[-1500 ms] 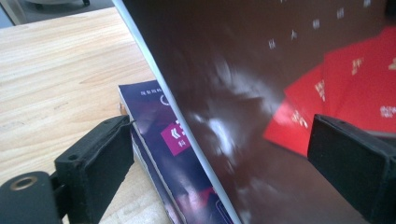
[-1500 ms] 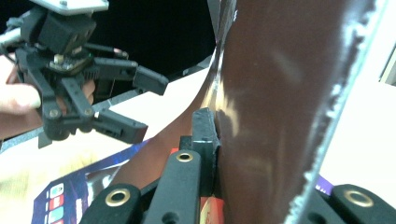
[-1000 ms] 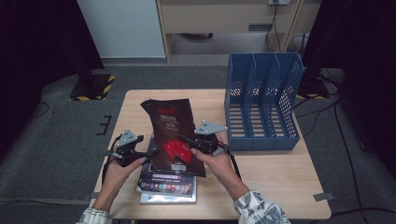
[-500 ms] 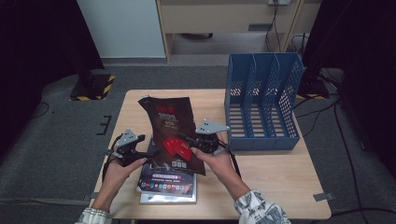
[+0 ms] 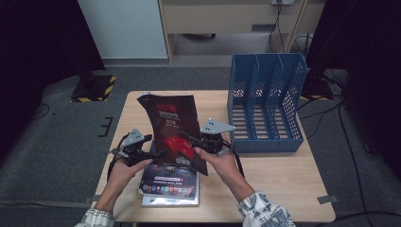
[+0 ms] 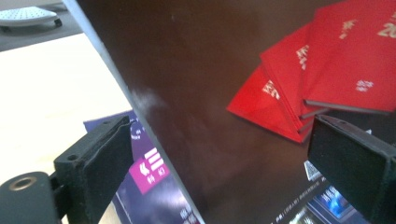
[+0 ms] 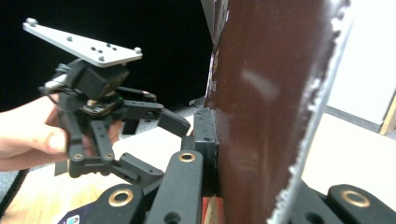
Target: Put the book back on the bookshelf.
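Note:
A dark brown magazine (image 5: 171,124) with red books pictured on its cover stands tilted up above the table. My right gripper (image 5: 185,139) is shut on its right side; in the right gripper view the magazine (image 7: 266,112) sits clamped in my right gripper (image 7: 229,144), and the far jaw is hidden behind it. My left gripper (image 5: 153,153) is at the magazine's lower left edge. In the left gripper view my left gripper (image 6: 224,177) is open, its jaws standing wide apart on either side of the magazine's edge (image 6: 196,93) without pressing on it.
Under the magazine lies a small stack of books (image 5: 170,187), the top one purple, near the table's front edge (image 5: 265,215). A blue slotted file rack (image 5: 265,109) stands at the back right. The person's other hand and left gripper (image 7: 93,102) show beyond the magazine.

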Motion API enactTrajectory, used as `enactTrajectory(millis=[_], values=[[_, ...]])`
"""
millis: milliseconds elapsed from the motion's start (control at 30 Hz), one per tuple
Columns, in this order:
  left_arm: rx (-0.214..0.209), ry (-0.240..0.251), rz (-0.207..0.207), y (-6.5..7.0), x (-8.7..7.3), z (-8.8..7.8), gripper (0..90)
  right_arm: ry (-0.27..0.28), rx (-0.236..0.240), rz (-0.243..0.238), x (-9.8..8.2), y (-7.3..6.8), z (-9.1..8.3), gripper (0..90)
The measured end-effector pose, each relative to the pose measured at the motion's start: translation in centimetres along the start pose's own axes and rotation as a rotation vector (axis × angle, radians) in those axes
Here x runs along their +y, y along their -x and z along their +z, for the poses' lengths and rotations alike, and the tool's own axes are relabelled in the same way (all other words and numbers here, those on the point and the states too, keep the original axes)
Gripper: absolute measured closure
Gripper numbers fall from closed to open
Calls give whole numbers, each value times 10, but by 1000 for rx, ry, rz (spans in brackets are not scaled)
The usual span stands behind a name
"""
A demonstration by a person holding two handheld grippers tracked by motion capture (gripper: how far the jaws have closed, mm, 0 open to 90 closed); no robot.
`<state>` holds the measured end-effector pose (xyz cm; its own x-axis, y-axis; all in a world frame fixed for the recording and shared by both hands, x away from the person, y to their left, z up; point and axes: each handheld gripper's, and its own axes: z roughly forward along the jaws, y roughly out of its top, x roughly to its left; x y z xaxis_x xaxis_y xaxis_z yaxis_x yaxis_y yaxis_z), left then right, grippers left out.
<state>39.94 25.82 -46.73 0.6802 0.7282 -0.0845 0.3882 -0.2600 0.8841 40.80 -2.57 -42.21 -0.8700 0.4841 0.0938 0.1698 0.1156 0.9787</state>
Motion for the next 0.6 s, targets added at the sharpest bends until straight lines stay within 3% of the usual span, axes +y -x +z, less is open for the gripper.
enactTrajectory(millis=[200,367,467,533,600], values=[[-40,35,-18,-11,5,7,54,16,22,-11,2,-3,1,866],[-81,28,-48,-16,0,9,62,30,38,-8,2,-2,1,866],[-115,37,-56,-15,-1,9,157,37,44,0,1,-1,1,867],[-116,34,-58,-15,-1,9,185,38,47,-3,1,-1,0,867],[-100,37,-79,-19,-1,5,292,36,50,-4,1,-1,-1,867]])
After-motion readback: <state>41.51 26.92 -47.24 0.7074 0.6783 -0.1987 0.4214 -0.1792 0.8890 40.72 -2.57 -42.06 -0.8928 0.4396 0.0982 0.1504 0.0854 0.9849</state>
